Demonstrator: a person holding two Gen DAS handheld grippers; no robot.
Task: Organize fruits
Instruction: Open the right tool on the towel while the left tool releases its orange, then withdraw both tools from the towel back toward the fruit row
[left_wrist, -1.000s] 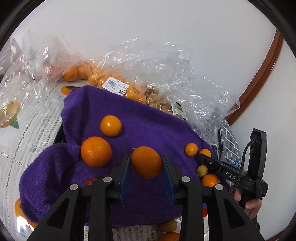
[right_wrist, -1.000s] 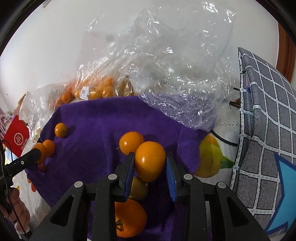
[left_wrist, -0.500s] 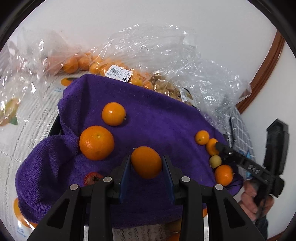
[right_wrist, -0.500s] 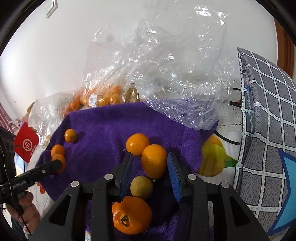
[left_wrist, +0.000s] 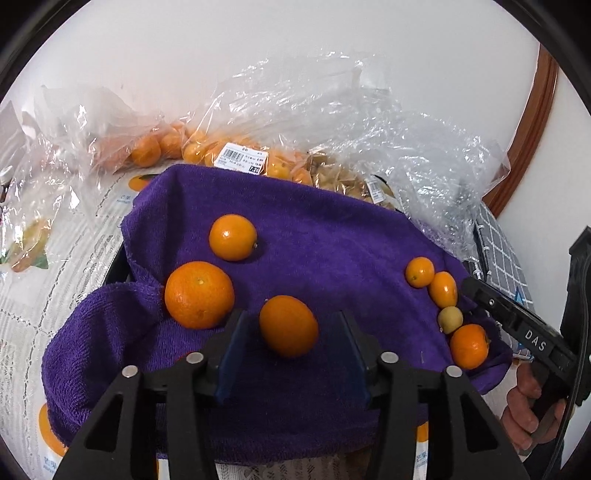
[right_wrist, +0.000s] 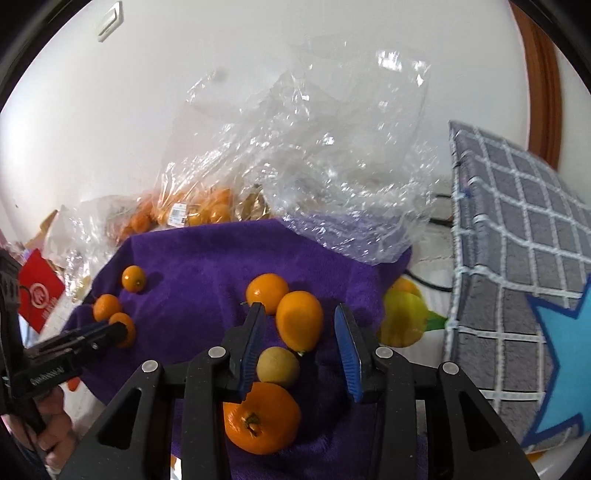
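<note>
A purple towel (left_wrist: 317, 236) (right_wrist: 199, 266) carries loose oranges. My left gripper (left_wrist: 290, 349) is open, its jaws apart on either side of an orange (left_wrist: 289, 325) that lies on the towel. A large orange (left_wrist: 198, 294) and a smaller one (left_wrist: 232, 237) lie to its left. My right gripper (right_wrist: 299, 345) is open around an oval orange (right_wrist: 299, 320) resting on the towel, with a round orange (right_wrist: 266, 291) behind, a pale yellow fruit (right_wrist: 277, 366) and a big orange (right_wrist: 261, 417) below. The same row of fruits shows in the left wrist view (left_wrist: 443, 290).
Clear plastic bags (left_wrist: 332, 122) holding oranges (left_wrist: 147, 151) and brown fruit lie behind the towel. A grey checked cushion (right_wrist: 517, 236) stands at the right. A red packet (right_wrist: 38, 295) lies at the left. A fruit-print cloth (left_wrist: 62, 236) covers the table.
Both grippers opened and let go of their oranges, which now rest on the towel. Both grippers drew back a little.
</note>
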